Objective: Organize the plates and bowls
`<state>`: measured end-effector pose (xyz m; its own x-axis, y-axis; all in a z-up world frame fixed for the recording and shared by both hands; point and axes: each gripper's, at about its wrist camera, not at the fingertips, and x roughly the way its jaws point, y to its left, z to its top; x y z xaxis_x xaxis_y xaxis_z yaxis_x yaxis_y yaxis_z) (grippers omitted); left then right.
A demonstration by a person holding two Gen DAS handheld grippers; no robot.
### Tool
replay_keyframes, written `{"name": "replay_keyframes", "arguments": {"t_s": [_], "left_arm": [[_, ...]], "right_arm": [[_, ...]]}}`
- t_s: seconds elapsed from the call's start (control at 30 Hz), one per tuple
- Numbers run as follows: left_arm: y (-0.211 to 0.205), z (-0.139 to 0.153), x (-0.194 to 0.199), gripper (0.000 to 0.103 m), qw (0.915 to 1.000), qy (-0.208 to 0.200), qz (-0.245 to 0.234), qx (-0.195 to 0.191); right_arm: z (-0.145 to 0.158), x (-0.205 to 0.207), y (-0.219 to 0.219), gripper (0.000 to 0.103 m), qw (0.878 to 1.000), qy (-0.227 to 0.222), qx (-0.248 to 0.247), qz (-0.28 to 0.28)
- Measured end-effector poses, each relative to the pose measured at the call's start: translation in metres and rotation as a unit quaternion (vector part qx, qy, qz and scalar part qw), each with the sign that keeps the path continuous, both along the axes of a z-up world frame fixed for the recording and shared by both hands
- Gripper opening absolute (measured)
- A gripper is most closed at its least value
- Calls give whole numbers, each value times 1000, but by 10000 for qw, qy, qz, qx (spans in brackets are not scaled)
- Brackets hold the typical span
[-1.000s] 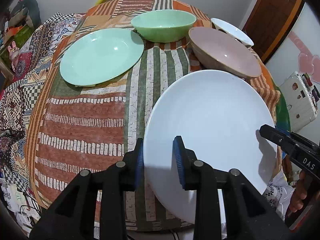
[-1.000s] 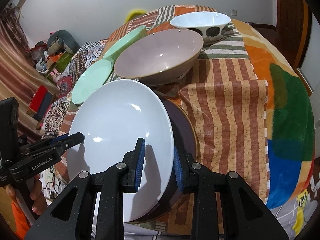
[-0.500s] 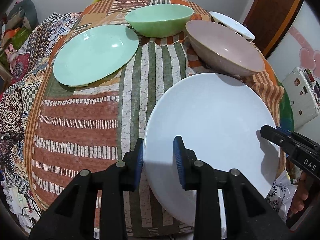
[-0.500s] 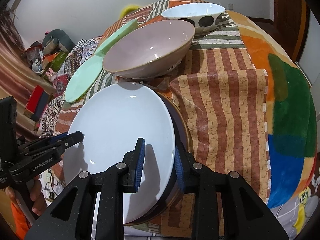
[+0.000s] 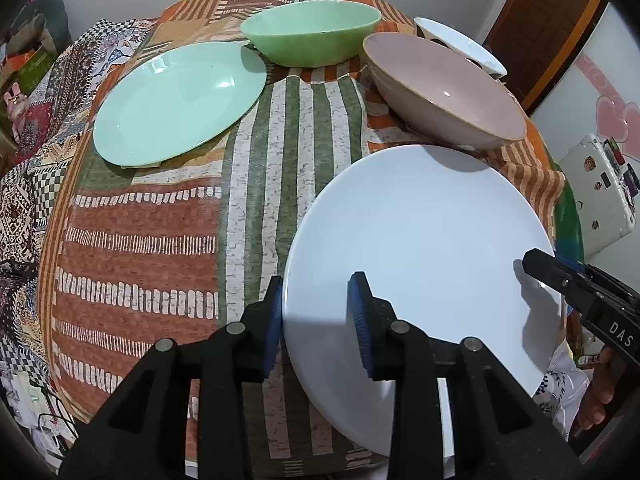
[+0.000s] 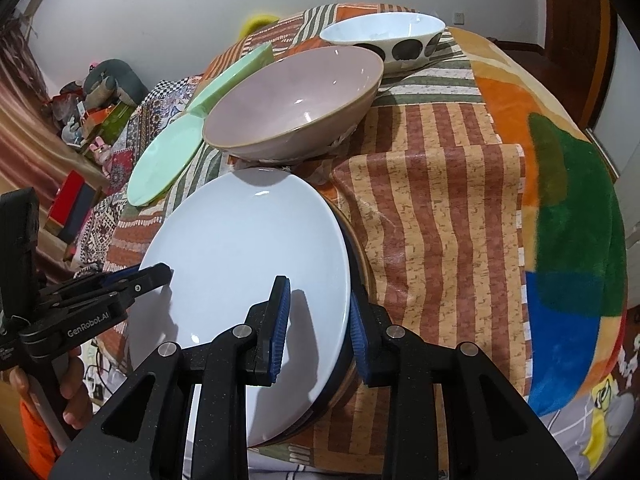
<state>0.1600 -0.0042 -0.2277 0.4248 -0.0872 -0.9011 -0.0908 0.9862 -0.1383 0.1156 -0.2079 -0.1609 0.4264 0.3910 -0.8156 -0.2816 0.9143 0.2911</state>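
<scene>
Both grippers hold a large white plate (image 5: 420,240) by opposite rims. My left gripper (image 5: 316,316) has the plate's left rim between its blue pads, one above and one beneath; its jaws are opening but still look pressed on. My right gripper (image 6: 316,320) is shut on the right rim of the white plate (image 6: 248,248). Under it lies a dark brown plate (image 6: 360,248), only its right edge showing. Each gripper also shows in the other's view: the right gripper (image 5: 536,264), the left gripper (image 6: 160,274).
On the striped tablecloth (image 5: 140,260) behind stand a mint plate (image 5: 176,100), a green bowl (image 5: 312,36), a pink-grey bowl (image 6: 296,96) and a white bowl with black dots (image 6: 384,36). A hand (image 6: 76,392) holds the left gripper. The table's near edge runs below the white plate.
The white plate has sunk toward the dark plate and now covers nearly all of it. Both grippers keep their hold on its rims.
</scene>
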Motion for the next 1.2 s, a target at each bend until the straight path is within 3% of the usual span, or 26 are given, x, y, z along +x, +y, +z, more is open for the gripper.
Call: {"name": "replay_keyframes", "arguments": {"t_s": [0.23,0.47,0.6,0.63,0.9,1.03,1.2], "left_arm": [[-3,-1,0,34,10000,0,-31,18],[-18,10,-4,34,9980,-224,-276,532],[-13,18,-6,36,9983,-311,-246,428],[-10,22,-7,36,9981,-365,-215,455],[20,75,-26,36,9925,-1126,71,471],[40,99,-38,46,9861,-1543,233,564],[69,117,-40,48,9792,-1808,490,775]], "right_arm": [[-1,1,-7,27,9999,86,138,0],[4,-1,-11,27,10000,77,43,44],[18,-9,-9,47,9981,-433,-441,-69],[22,-11,-9,53,9972,-560,-498,-61],[50,-14,-4,53,9951,-938,-319,19],[58,-13,11,53,9943,-1032,-224,145],[65,-8,32,53,9925,-1147,-212,359]]}}
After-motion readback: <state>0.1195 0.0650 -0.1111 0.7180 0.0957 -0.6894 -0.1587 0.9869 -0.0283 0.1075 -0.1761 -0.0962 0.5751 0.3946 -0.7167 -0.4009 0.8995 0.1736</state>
